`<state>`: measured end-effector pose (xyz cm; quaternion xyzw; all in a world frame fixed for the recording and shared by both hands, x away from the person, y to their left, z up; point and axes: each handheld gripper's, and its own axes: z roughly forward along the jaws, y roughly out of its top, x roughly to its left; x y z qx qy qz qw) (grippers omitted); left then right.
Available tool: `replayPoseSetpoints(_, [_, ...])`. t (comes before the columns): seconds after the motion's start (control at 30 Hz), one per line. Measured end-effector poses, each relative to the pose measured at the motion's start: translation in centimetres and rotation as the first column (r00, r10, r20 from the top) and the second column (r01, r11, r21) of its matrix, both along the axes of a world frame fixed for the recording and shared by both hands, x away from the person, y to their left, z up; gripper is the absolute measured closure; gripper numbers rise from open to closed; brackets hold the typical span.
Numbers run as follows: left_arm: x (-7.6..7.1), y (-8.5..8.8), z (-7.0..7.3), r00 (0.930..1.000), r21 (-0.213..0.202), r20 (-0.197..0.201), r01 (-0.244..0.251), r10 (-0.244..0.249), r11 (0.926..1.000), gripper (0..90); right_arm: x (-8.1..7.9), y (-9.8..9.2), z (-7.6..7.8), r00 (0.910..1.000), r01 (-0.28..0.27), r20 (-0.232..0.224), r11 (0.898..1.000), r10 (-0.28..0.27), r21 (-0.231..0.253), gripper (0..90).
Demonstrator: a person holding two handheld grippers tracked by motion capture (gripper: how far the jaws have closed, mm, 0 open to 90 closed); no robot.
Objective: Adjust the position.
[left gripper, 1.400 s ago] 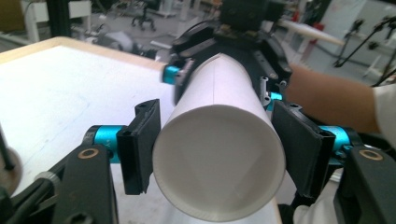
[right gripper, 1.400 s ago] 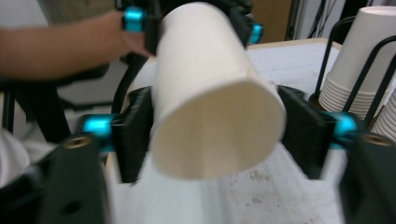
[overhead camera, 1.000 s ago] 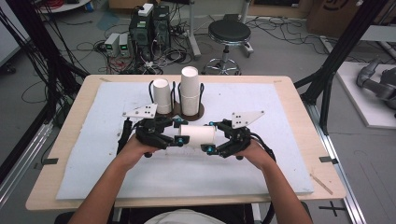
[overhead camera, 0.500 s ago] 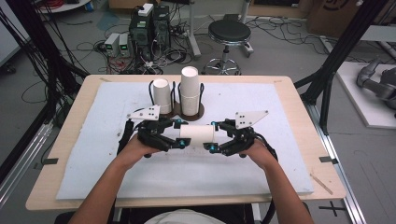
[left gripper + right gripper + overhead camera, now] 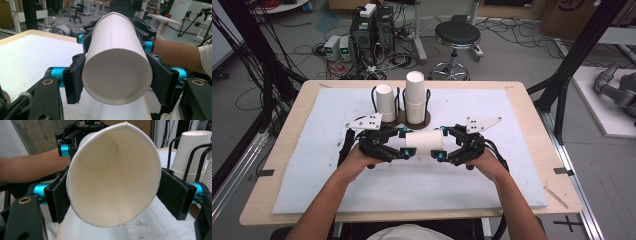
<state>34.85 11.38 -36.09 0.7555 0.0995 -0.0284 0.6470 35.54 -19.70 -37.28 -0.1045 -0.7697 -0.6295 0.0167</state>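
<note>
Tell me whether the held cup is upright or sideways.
Sideways: the cup lies horizontal between the left gripper and right gripper, clamped at both ends.

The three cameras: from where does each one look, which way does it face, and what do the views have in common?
High view: above the person's side, facing forward and down on the table; both forearms and both grippers show.
Left gripper view: rides the left gripper, faces the paper cup's closed base; the other forearm shows behind.
Right gripper view: rides the right gripper, faces the cup's open mouth; the other forearm shows behind.
Shared: the same cup, held by both grippers.
</note>
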Motion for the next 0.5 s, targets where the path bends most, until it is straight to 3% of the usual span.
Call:
replayPoseSetpoints(0.17, [0.02,-0.22,-0.28,0.9998,0.011,-0.019,0.000,0.000,0.9999,35.9,-0.19,-0.23,0.31,0.9981,-0.013,0.060,1.000,0.014,-0.017,29.5])
replayPoseSetpoints(0.23, [0.02,-0.32,-0.28,0.9992,0.031,-0.010,-0.037,0.038,0.9988,33.4,-0.14,-0.38,0.38,0.9980,-0.018,0.060,1.000,0.019,-0.015,33.8])
replayPoseSetpoints(0.33, [0.08,-0.06,-0.18,0.9979,0.018,-0.018,-0.063,0.063,0.9979,27.8,-0.12,-0.46,0.51,0.9977,-0.012,0.066,0.999,0.015,-0.042,35.5])
replayPoseSetpoints(0.43, [0.09,0.22,-0.03,0.9979,-0.001,-0.012,-0.063,0.063,0.9980,27.7,-0.03,-0.52,0.41,0.9983,-0.011,0.056,0.998,0.015,-0.061,36.0])
replayPoseSetpoints(0.5, [0.06,0.09,-0.10,0.9981,0.011,-0.009,-0.060,0.060,0.9981,27.7,0.02,-0.46,0.33,0.9985,-0.014,0.052,0.998,0.018,-0.069,36.2])
